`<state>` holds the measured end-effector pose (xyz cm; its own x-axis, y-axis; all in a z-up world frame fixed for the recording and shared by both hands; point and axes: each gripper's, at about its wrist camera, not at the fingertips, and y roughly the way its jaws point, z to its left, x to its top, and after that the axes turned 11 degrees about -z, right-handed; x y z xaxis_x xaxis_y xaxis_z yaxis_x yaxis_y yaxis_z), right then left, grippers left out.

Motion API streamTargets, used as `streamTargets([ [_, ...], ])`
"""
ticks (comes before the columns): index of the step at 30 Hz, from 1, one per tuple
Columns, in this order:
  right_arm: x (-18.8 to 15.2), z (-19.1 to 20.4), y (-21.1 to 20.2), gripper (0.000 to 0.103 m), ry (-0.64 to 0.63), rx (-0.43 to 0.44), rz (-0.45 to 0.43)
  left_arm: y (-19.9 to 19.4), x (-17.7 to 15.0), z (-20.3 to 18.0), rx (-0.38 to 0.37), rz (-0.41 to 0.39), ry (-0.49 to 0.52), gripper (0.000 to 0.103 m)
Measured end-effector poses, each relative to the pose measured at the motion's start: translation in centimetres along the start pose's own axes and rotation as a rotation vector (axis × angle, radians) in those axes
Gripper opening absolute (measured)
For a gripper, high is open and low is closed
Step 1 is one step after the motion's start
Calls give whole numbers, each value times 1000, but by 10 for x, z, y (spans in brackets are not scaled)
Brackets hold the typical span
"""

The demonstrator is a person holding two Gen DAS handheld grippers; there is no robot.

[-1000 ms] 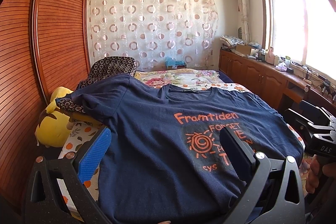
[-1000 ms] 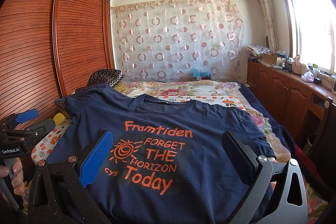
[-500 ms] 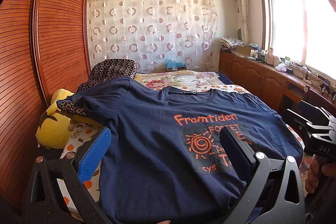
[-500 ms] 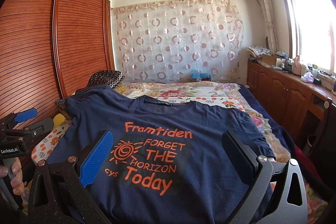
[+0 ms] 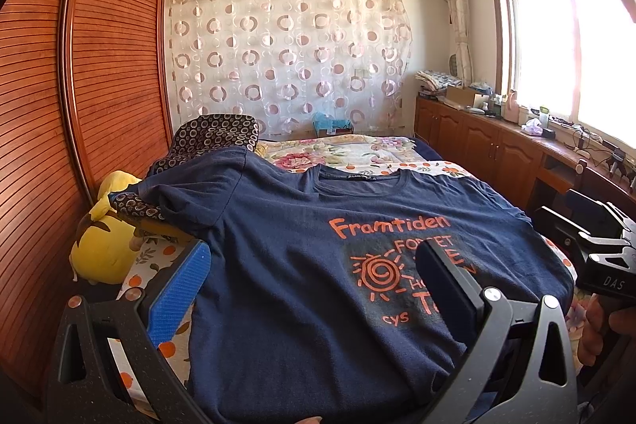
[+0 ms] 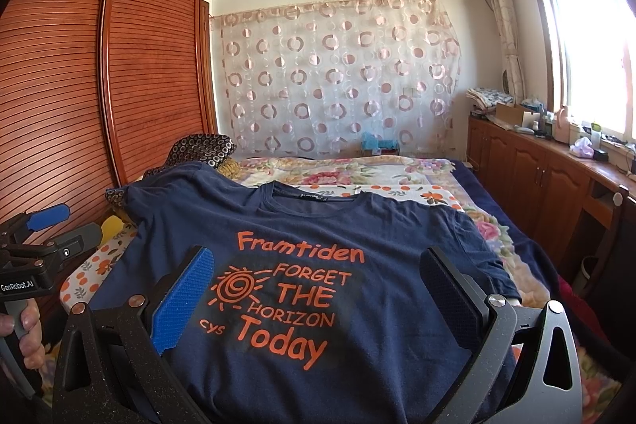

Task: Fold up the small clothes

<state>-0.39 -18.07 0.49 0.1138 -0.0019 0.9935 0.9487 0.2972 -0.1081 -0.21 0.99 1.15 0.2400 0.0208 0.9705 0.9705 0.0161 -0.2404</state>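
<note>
**Both tongs hovering wide over the shirt**

A navy shirt [image 6: 318, 265] is lying face up on the bed [image 6: 397, 177], collar toward the far curtain [image 6: 338, 74], its orange print reading right way up from the near edge. Its far sleeve on the wardrobe side is draping over a spotted pillow [image 5: 214, 138], with a yellow plush toy [image 5: 103, 245] sitting just beside it.

The left gripper [image 5: 314, 277] is hanging low over the near hem, pointing along the bed, its jaws spread wide and holding nothing; the blue pad [image 5: 179, 289] is sitting out past the shirt's side edge while the black finger [image 5: 445, 281] is lying over the print. The right gripper [image 6: 318, 285] is posing the same way, jaws parted and empty, framing the lettering between them.

Each tool is showing at the edge of the other's view: the left gripper's handle is being clutched in a hand [image 6: 28, 336] at the wardrobe side, and the right one is being held by a hand [image 5: 600, 328] at the window side. Whether either finger is actually touching the cloth is hard to tell from here.
</note>
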Motion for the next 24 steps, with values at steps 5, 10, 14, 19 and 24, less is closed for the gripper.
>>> streamTargets([
  [5, 0, 0, 0, 103, 0, 0, -2, -1, 3, 0, 1, -2, 1, 103],
  [10, -1, 1, 0, 103, 0, 3, -4, -1, 2, -1, 1, -3, 2, 103],
  [14, -1, 1, -1, 103, 0, 5, -7, -2, 3, -2, 1, -4, 3, 103],
  [19, -1, 1, 0, 103, 0, 5, -7, -3, 3, -2, 2, -5, 4, 103],
  [24, -3, 1, 0, 103, 1, 10, -7, -3, 2, -3, 2, -4, 6, 103],
])
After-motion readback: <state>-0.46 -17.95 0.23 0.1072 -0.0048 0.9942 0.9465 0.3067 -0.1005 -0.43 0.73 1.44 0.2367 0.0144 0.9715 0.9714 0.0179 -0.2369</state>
